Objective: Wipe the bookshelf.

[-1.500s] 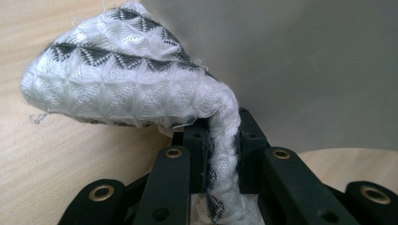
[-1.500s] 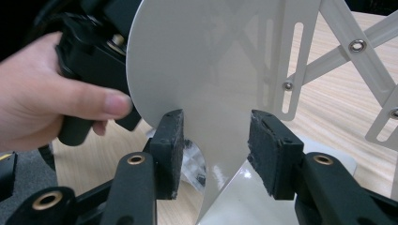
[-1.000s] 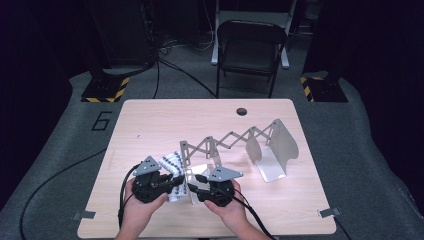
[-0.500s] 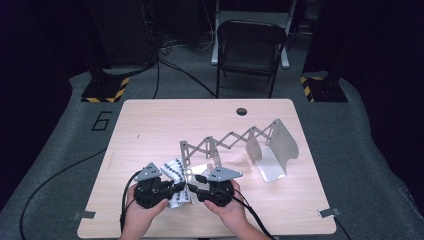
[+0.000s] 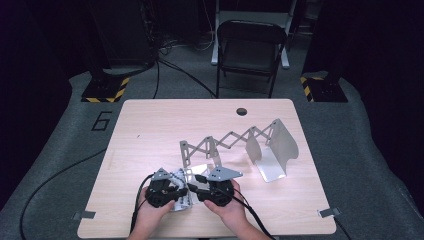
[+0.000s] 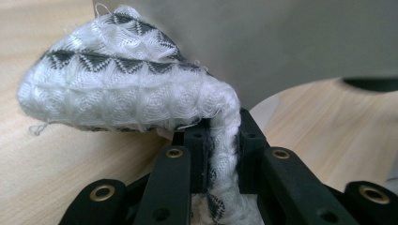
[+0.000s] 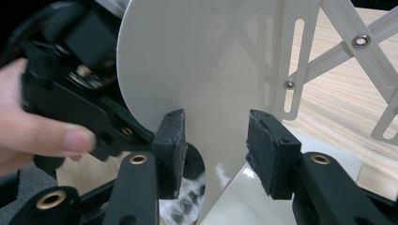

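White black-patterned cloth pinched between the pads of the left tongs, bunched just beyond the tips and resting on the tabletop against the near plate of the metal rack. Right tongs held apart, straddling that upright plate's edge, pads not pressing. One cloth, one expanding rack with two end plates, two tongs. Pale wooden tabletop; beyond it grey floor, one folding chair, dark surroundings.
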### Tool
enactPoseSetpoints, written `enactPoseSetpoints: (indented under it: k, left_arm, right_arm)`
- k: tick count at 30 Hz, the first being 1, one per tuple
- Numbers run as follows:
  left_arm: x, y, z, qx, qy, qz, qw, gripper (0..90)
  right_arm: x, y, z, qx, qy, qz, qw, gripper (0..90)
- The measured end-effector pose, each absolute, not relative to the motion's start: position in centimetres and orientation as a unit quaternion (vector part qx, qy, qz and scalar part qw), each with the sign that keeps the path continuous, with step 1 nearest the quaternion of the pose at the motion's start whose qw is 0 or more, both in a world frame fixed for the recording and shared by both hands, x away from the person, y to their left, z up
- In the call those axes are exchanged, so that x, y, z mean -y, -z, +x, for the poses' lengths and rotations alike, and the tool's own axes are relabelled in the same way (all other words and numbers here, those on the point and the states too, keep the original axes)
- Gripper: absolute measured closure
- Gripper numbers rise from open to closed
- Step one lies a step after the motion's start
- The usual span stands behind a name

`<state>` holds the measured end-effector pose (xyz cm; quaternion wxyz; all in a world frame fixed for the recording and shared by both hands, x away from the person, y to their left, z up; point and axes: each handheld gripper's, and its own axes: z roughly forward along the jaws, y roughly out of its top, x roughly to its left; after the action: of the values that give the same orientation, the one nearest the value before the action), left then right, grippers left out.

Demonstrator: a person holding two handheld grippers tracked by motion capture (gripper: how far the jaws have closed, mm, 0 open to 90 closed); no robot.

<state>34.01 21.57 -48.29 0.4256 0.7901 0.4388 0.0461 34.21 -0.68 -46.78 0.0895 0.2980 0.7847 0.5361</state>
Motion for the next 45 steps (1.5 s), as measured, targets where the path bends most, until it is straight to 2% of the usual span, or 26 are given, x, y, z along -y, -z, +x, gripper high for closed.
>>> enactPoseSetpoints:
  k: [3,7,10,17,30,38,45]
  left_arm:
    - [-22.4,44.5,32.9,-0.427,-0.067,0.761,0.483,78.7]
    - [-22.8,41.7,31.9,-0.410,-0.093,0.745,0.518,78.7]
    - [-22.8,41.8,32.0,-0.407,-0.094,0.749,0.515,78.8]
    - [-22.7,45.6,33.6,-0.429,-0.075,0.775,0.457,78.8]
    - [-25.9,45.0,32.3,-0.449,-0.088,0.772,0.440,78.7]
    - [-26.4,45.2,31.2,-0.451,-0.096,0.768,0.444,78.3]
    - [-25.2,45.5,30.6,-0.443,-0.085,0.775,0.443,78.2]
  right_arm:
    - [0.7,46.8,34.2,-0.785,-0.536,0.297,0.088,56.7]
    - [0.4,46.9,34.2,-0.785,-0.537,0.297,0.087,56.4]
    - [0.4,46.9,34.1,-0.786,-0.535,0.296,0.086,56.5]
    - [0.2,47.0,34.2,-0.787,-0.535,0.296,0.082,56.5]
    - [-2.3,47.6,34.2,-0.793,-0.531,0.291,0.068,55.4]
    - [-4.2,47.7,34.8,-0.797,-0.527,0.288,0.068,54.3]
    - [-3.1,47.1,34.7,-0.804,-0.517,0.281,0.081,51.9]
